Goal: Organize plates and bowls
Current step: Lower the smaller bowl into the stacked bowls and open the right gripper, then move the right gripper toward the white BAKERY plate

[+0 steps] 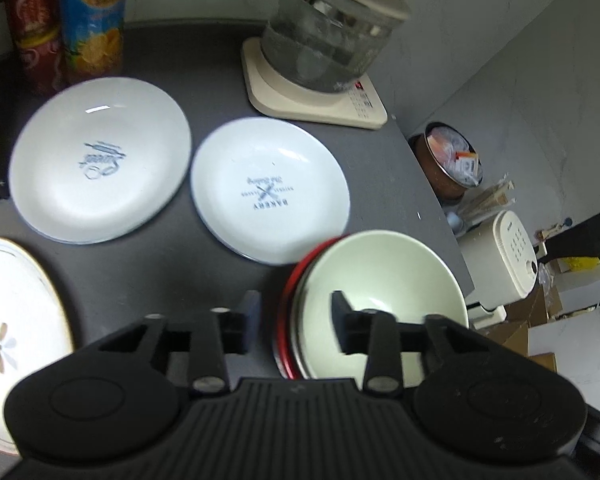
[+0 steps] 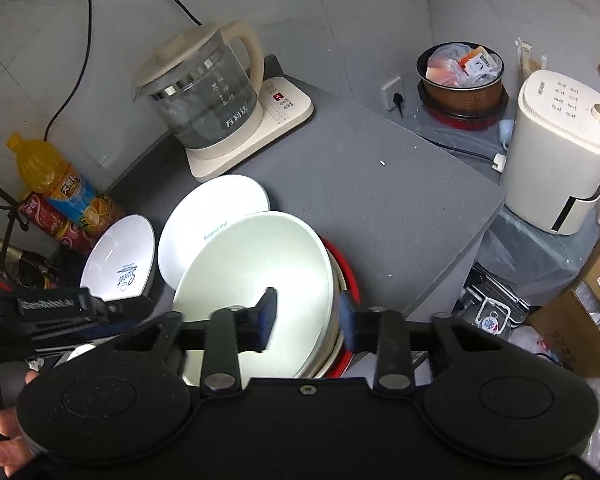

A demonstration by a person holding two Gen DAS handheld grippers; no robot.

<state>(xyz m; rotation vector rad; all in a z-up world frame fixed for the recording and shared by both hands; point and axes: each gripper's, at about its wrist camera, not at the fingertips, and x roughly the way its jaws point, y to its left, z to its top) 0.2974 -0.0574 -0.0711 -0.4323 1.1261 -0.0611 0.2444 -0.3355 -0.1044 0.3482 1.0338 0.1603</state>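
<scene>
- Nearest the left wrist camera, the left gripper (image 1: 296, 322) stands spread, one finger outside the stacked rims and the other inside the pale bowl (image 1: 384, 280); neither pad seems to press, so I judge it has let go or not yet taken hold.
- Pale bowl sits nested on top of a metal-looking bowl, and that in a red bowl (image 1: 290, 280), at the near right corner of the grey table (image 1: 204, 64); nesting saves room, which suits the tidying.
- From the right wrist view, the right gripper (image 2: 308, 318) straddles the right-hand rim of the same stack, one finger inside the pale bowl (image 2: 256, 264), the other outside the red bowl (image 2: 350, 276). Its jaws stand narrow, and they look to pinch the rims, probably to steady the stack; real contact is hard to confirm.
- Two white plates lie flat beyond the stack: the "Bakery" plate (image 1: 270, 188) just beside it, perhaps tucked slightly under its edge, and the "Sweet" plate (image 1: 100, 160) to that one's left, apart from it.
- A gold-rimmed plate (image 1: 16, 320) lies at the near left, well apart from the bowls.
- Plates are not yet stacked, so the bowls look done and the plates remain.
- Kettle (image 2: 198, 92) on its base and two bottles (image 1: 64, 16) stand at the back, out of the working area.
</scene>
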